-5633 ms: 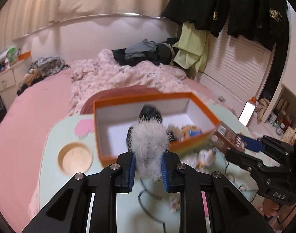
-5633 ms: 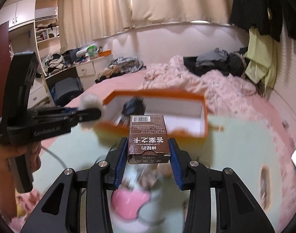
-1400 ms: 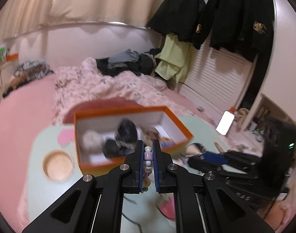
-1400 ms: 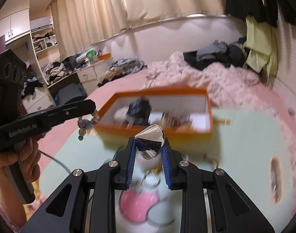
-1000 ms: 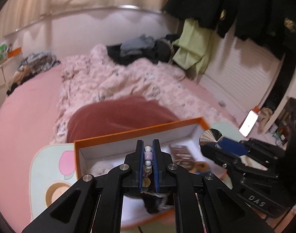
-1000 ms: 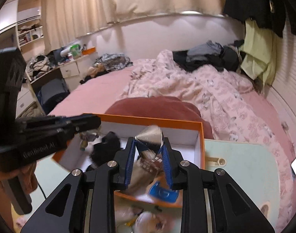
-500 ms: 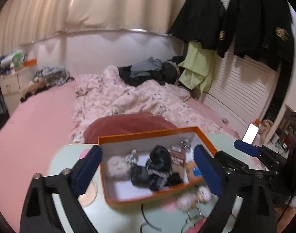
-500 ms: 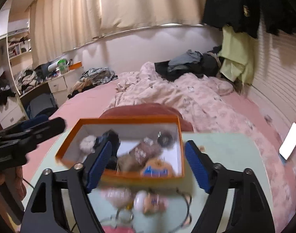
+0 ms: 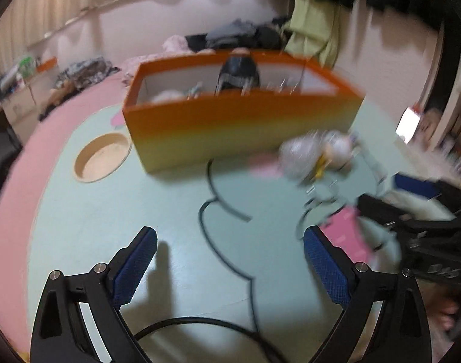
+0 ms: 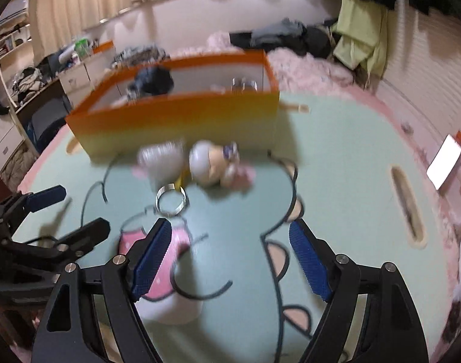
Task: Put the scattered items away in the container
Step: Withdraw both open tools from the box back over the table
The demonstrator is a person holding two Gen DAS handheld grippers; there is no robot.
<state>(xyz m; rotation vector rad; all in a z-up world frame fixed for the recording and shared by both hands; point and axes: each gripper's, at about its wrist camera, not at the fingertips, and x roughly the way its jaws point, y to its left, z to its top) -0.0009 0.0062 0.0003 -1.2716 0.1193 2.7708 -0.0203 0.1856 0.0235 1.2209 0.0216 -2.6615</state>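
- My left gripper [image 9: 228,267] stands wide apart and holds nothing; only bare green table [image 9: 115,227] shows between its blue pads.
- My right gripper [image 10: 230,261] is also spread wide and empty, though the pink piece [image 10: 162,260] lies partly behind its left pad.
- Taking the orange box [image 10: 182,121] as the landmark: it stands at the far side of the table and already holds a dark bundle [image 10: 153,80] and some smaller bits I cannot make out.
- The leftovers lie just in front of the box's near wall: a small doll [image 10: 212,166], a pale blurred lump [image 10: 159,158] beside it, and a metal ring [image 10: 171,201] a little nearer to me.
- The pink piece is farthest from the box and closest to my right claw.
- From my left camera all of these sit off to the right of the box's centre, on the right gripper's side.
- My judgement: the right hand is nearer, and the ring lies ahead of its left pad, so a short reach forward and down should serve.
- The blur hides the doll's long axis; it seems to run roughly along the box wall.
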